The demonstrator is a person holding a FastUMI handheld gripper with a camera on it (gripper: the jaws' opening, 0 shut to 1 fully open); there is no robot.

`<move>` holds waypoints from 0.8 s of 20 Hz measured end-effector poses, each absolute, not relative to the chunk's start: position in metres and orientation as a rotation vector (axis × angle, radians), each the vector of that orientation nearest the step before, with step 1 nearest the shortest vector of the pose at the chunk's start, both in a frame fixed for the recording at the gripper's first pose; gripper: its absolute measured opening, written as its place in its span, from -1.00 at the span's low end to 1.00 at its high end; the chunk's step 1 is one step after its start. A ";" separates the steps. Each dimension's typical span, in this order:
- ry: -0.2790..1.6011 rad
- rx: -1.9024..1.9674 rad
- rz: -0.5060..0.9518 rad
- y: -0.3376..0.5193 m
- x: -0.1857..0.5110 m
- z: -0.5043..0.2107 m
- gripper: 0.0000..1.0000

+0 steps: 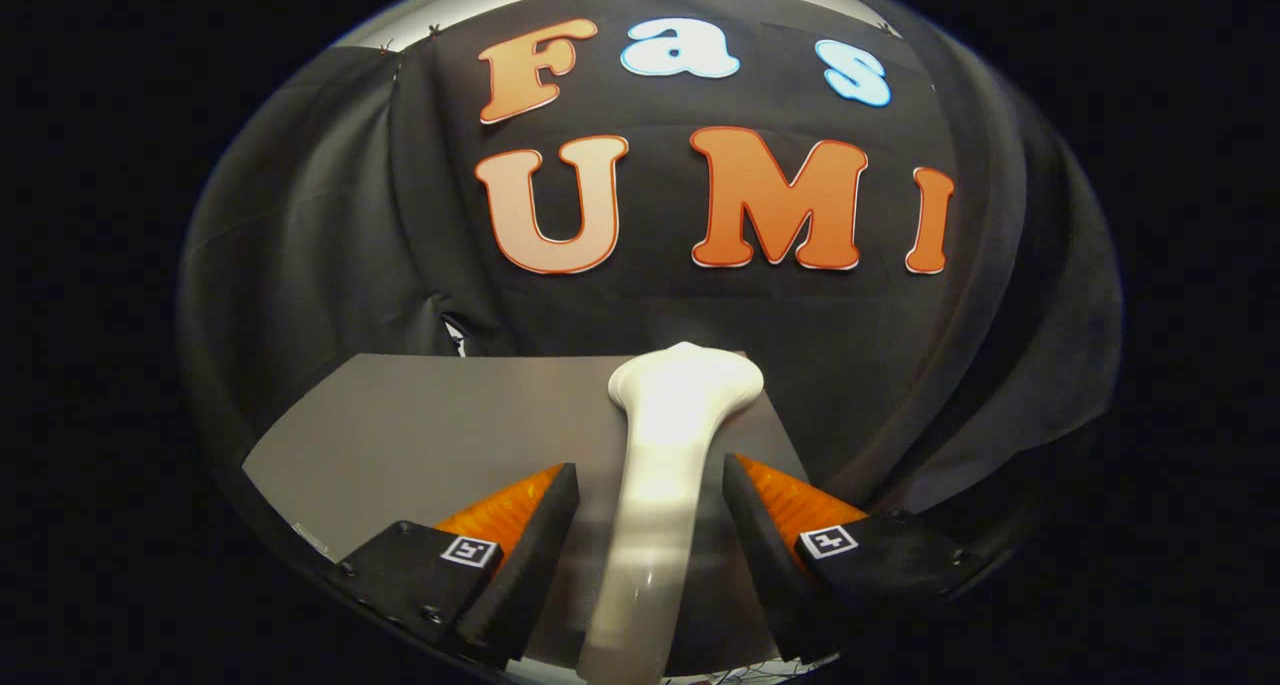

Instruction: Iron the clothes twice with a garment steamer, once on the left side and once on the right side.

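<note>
Tool (650,490) stood wide: both fingers spread, a clear gap on each side of the steamer (660,465), neither pad touching it. Left finger (530,555) at about 8 o'clock of the handle, right finger (770,555) at about 4 o'clock.

Steamer: white, lying between the fingers and running out toward 12 o'clock. Slim handle sat in the gap; the broad flared head lay beyond the fingertips, near the far rim of the tabletop (420,425). Whether it rested flat on the grey tabletop or was propped, could not tell. A highlight blurred the handle's lower end.

Clothes: nothing I could identify as a garment lay ahead of the fingers, so the ironing itself was judged not yet begun.

Step in hand, as judged: take hold of the steamer's handle.

Notes on doing it well:
- Handle looked nearer the left finger's line than the right; centre it in the gap before closing, so both pads meet it together and it does not roll.
- Grip the narrow waist, short of the flare at 12 o'clock, so the head stays free to face the cloth.
- The surface looks smooth and glossy, likely slippery; close firmly and test with a small lift.
- Keep the head's facing steady, since left and right passes both depend on it.
</note>
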State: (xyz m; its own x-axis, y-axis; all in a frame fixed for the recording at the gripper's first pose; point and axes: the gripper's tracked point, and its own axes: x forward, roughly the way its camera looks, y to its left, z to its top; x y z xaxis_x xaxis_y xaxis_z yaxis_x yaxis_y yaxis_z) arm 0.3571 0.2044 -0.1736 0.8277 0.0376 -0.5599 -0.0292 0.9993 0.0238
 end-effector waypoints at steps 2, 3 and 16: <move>0.657 0.030 0.021 0.197 0.358 -0.188 0.84; 0.628 0.015 0.012 0.192 0.363 -0.184 0.80; 0.552 0.005 0.130 0.214 0.348 -0.172 0.03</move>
State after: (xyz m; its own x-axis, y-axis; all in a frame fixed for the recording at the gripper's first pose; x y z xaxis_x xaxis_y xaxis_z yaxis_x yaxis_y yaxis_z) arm 0.3480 0.2142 -0.1716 0.8436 0.1246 -0.5223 -0.1217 0.9918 0.0400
